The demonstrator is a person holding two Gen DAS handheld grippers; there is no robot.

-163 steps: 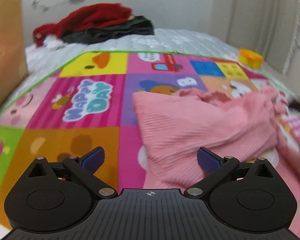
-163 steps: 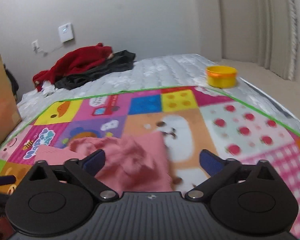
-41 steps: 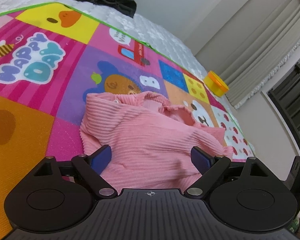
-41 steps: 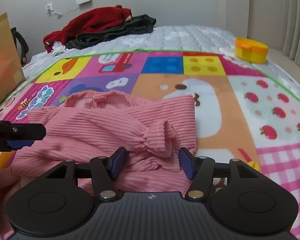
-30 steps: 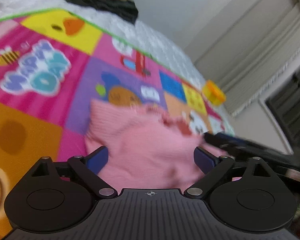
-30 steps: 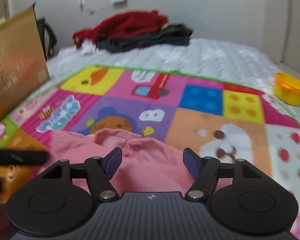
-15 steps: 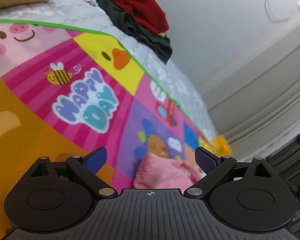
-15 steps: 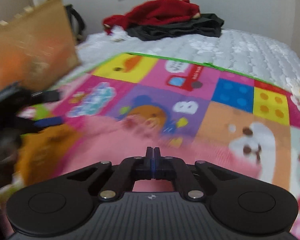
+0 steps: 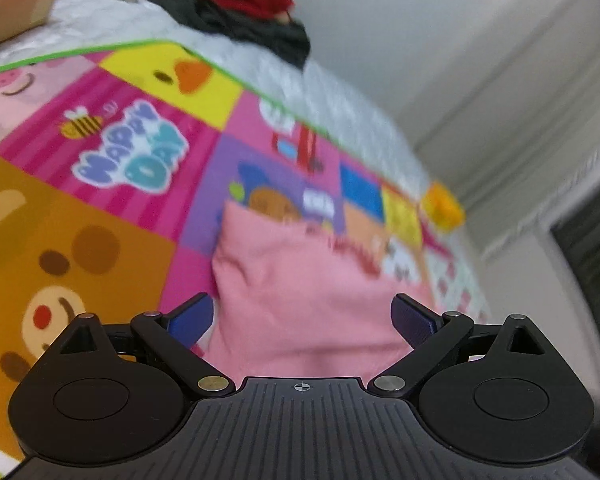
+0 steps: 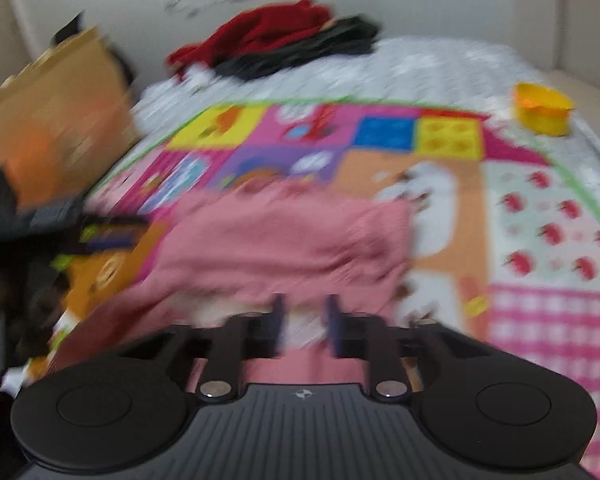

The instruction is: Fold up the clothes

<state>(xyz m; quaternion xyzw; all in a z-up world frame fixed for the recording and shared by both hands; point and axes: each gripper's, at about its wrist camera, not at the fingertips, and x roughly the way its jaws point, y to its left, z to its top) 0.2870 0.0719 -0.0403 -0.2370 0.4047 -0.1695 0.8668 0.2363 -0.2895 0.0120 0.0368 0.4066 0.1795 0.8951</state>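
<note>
A pink ribbed garment (image 9: 300,272) lies bunched on the colourful play mat (image 9: 100,216). My left gripper (image 9: 302,314) hovers over its near edge, open wide, and no cloth is pinched by its blue pads. In the right wrist view the garment (image 10: 284,236) spreads across the mat's middle. My right gripper (image 10: 306,320) is at its near edge with the jaws a narrow gap apart and opening. Blurred pink cloth lies under them, and the pads do not press on it. The left gripper (image 10: 100,232) shows as a dark blur at the left.
A pile of red and dark clothes (image 10: 276,44) lies at the far end of the white quilted mattress (image 10: 440,68). A yellow bowl (image 10: 542,114) stands at the far right corner. A brown cardboard box (image 10: 56,120) stands along the left side.
My right gripper was shut half a second ago and its jaws now stand apart; it has drawn back and up. The left view has swung back over the pink garment.
</note>
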